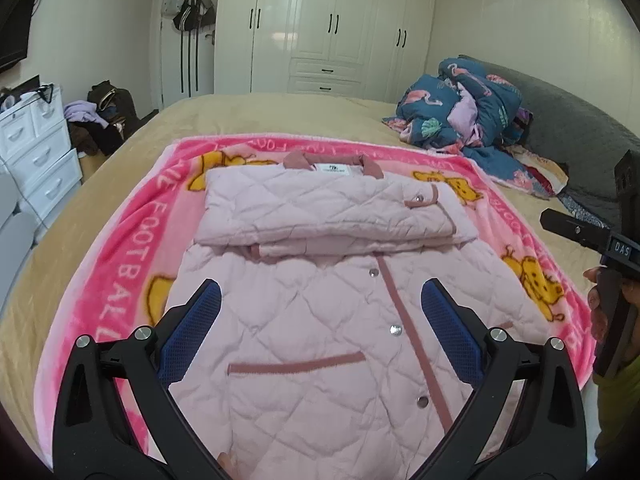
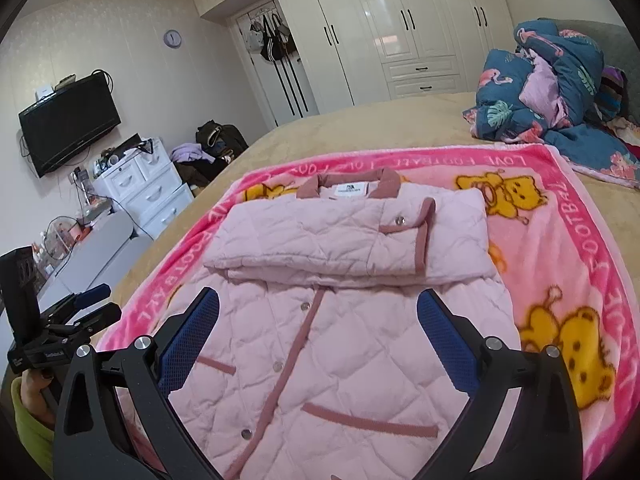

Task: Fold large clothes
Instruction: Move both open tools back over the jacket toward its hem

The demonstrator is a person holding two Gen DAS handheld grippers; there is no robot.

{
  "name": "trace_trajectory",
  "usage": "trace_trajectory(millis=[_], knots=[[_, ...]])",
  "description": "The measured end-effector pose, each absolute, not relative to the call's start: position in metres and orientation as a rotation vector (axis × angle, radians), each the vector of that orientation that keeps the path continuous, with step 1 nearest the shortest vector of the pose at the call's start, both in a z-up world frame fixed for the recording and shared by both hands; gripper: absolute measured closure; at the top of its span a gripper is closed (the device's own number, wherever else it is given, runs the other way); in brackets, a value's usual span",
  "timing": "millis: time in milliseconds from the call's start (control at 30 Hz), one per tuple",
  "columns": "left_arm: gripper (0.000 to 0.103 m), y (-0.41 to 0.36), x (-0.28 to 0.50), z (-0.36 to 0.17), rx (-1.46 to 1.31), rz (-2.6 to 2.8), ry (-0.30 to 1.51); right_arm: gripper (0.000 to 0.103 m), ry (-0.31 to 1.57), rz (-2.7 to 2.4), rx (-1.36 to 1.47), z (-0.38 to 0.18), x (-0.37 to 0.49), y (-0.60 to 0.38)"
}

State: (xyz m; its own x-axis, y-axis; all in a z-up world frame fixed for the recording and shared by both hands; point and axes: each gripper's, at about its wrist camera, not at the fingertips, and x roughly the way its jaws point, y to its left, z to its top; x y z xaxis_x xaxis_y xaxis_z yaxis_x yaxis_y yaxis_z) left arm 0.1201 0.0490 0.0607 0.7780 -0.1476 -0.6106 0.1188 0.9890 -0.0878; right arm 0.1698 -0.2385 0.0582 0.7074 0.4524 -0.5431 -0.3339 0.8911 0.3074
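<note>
A pale pink quilted jacket lies front-up on a bright pink cartoon blanket spread over the tan bed; its collar points toward twelve o'clock, the wardrobe side, and its hem comes toward six o'clock, under the cameras; both sleeves are folded across the chest in a flat stacked band, the upper one ending in a dusty-rose cuff with a snap at about two o'clock from the jacket's middle; the snap placket runs down the body below that band, with a rose-trimmed pocket slit on either side of it.

The left hand-held gripper hangs above the lower half of the jacket, its blue-padded fingers spread wide and holding nothing; the right hand-held gripper is over the same stretch of quilting, equally wide, also holding nothing; whether either touches the fabric I cannot tell. In the left wrist view the right tool shows at three o'clock, gripped by a hand; in the right wrist view the left tool shows at nine o'clock, held by a hand with a yellow-green sleeve.

A crumpled blue flamingo-print quilt sits at one to two o'clock near the grey headboard, well apart from the jacket; white wardrobes fill the far wall at twelve; a white drawer unit stands at nine to ten o'clock beside the bed; a wall-mounted television hangs above it.
</note>
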Motion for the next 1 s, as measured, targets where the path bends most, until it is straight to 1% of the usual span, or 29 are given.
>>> trace_trajectory(millis=[1000], knots=[[0.009, 0.055, 0.08, 0.006, -0.012, -0.054, 0.829, 0.004, 0.795, 0.415, 0.157, 0.009, 0.132, -0.263]])
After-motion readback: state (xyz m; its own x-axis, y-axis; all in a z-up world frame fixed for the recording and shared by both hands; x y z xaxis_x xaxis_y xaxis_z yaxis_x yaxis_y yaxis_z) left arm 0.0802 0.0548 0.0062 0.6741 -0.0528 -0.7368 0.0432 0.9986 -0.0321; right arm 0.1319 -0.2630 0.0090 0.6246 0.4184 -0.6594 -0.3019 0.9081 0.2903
